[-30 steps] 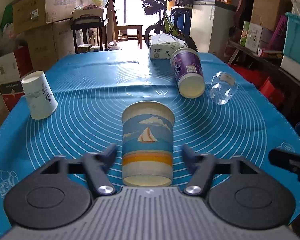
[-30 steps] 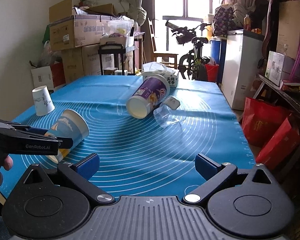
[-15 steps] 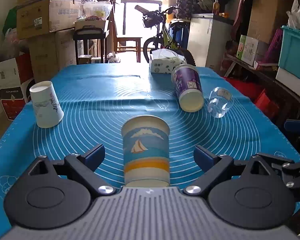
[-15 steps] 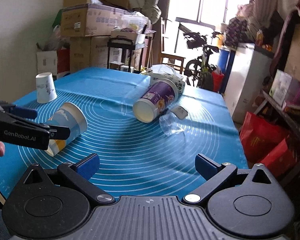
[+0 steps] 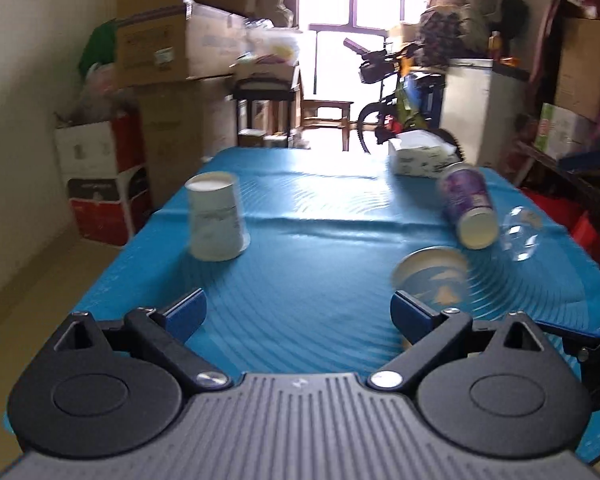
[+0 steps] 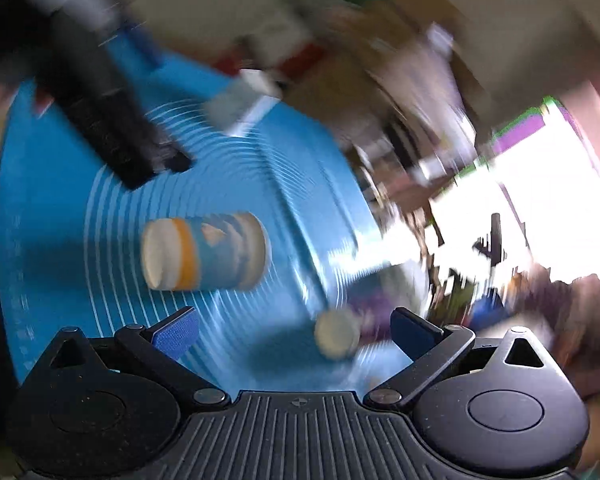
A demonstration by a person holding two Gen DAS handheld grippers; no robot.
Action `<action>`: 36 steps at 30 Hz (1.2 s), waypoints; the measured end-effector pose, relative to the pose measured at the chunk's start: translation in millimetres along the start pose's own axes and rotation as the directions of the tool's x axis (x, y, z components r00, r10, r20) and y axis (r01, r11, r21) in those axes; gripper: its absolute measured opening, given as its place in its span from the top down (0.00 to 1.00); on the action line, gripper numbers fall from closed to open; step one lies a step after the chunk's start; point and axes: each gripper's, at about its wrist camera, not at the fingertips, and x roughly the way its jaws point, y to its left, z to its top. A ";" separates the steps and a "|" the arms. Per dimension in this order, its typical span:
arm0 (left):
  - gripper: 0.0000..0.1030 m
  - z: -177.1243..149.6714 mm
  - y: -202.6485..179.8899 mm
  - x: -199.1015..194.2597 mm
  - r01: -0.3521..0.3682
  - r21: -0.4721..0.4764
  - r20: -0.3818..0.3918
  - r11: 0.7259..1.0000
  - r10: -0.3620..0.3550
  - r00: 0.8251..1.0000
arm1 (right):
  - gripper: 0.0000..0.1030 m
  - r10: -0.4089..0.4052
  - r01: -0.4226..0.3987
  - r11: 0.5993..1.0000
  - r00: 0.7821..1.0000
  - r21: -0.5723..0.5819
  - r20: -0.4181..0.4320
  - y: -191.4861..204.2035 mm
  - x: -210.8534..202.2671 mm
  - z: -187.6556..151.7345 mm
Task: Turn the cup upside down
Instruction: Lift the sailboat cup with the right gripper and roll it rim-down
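The sailboat paper cup (image 5: 434, 280) stands upside down on the blue mat (image 5: 320, 264), just beyond my left gripper's right finger. It also shows in the blurred, rolled right wrist view (image 6: 206, 256). My left gripper (image 5: 298, 314) is open and empty, to the left of the cup. My right gripper (image 6: 294, 326) is open and empty, with the cup ahead and to its left. The left gripper's body (image 6: 112, 120) shows dark in the right wrist view.
A white paper cup (image 5: 216, 216) stands upside down at the mat's left. A purple cup (image 5: 466, 210) and a clear plastic cup (image 5: 520, 234) lie on their sides at the right. A tissue box (image 5: 420, 154) sits at the far edge. Boxes line the left wall.
My left gripper has let go of the sailboat cup, drawn back and swung left. My right gripper has rolled sharply and moved toward the cup; its view is now blurred.
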 end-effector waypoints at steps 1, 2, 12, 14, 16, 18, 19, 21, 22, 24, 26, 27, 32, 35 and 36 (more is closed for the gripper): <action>0.05 -1.4 3.8 1.3 -0.017 -0.001 0.000 1.000 0.017 1.000 | 0.00 -0.018 0.018 0.992 1.000 -0.122 0.001 11.0 4.5 9.7; 0.05 -3.3 7.9 2.2 -0.036 -0.003 -0.002 0.999 0.036 0.999 | 0.00 -0.029 0.030 0.974 1.000 -0.224 0.008 21.5 8.6 16.7; 0.05 -8.8 38.6 4.6 -0.081 -0.036 -0.048 0.996 0.079 0.996 | 0.01 -0.038 0.082 0.542 0.997 -0.836 0.073 96.6 41.0 33.3; 0.05 -8.3 43.3 6.2 -0.083 -0.052 -0.066 0.995 0.079 0.995 | 0.01 -0.011 0.090 0.441 0.995 -0.893 0.095 105.2 44.1 28.7; 0.05 -8.8 45.5 6.9 -0.082 -0.061 -0.080 0.995 0.077 0.994 | 0.01 0.005 0.097 0.348 0.994 -0.933 0.106 114.0 44.7 25.3; 0.05 -8.9 46.2 7.7 -0.081 -0.063 -0.090 0.995 0.076 0.993 | 0.01 0.033 0.102 0.283 0.993 -0.954 0.116 119.2 42.1 20.9; 0.05 -8.8 46.0 9.2 -0.085 -0.060 -0.096 0.995 0.079 0.992 | 0.01 0.054 0.095 0.259 0.992 -0.961 0.113 123.1 41.1 20.2; 0.05 -9.2 46.9 11.7 -0.096 -0.058 -0.114 0.994 0.089 0.989 | 0.05 0.064 0.069 0.224 0.994 -0.972 0.086 131.1 43.7 19.6; 0.05 -9.6 47.1 12.5 -0.104 -0.055 -0.124 0.993 0.096 0.988 | 0.08 0.061 0.060 0.204 0.995 -0.977 0.074 135.4 47.4 18.7; 0.05 -10.1 47.7 12.3 -0.104 -0.055 -0.126 0.993 0.097 0.987 | 0.17 0.056 0.073 0.194 0.995 -0.978 0.086 139.8 52.1 17.4; 0.05 -10.3 49.0 10.5 -0.099 -0.059 -0.121 0.993 0.091 0.988 | 0.23 0.064 0.076 0.207 0.994 -0.975 0.091 139.1 53.2 19.2; 0.05 -10.1 49.4 11.1 -0.101 -0.059 -0.122 0.993 0.093 0.988 | 0.34 0.067 0.074 0.222 0.994 -0.972 0.091 139.1 51.7 22.2; 0.05 -8.8 50.6 10.3 -0.098 -0.073 -0.120 0.993 0.089 0.989 | 0.52 0.062 0.047 0.312 0.996 -0.949 0.069 127.0 46.8 37.5; 0.05 -8.1 48.3 8.6 -0.090 -0.071 -0.109 0.993 0.082 0.991 | 0.53 0.049 0.057 0.352 0.996 -0.934 0.080 124.9 47.1 29.5; 0.05 -8.0 47.6 8.7 -0.089 -0.072 -0.107 0.993 0.081 0.991 | 0.53 0.042 0.064 0.375 0.995 -0.925 0.086 122.4 46.3 28.9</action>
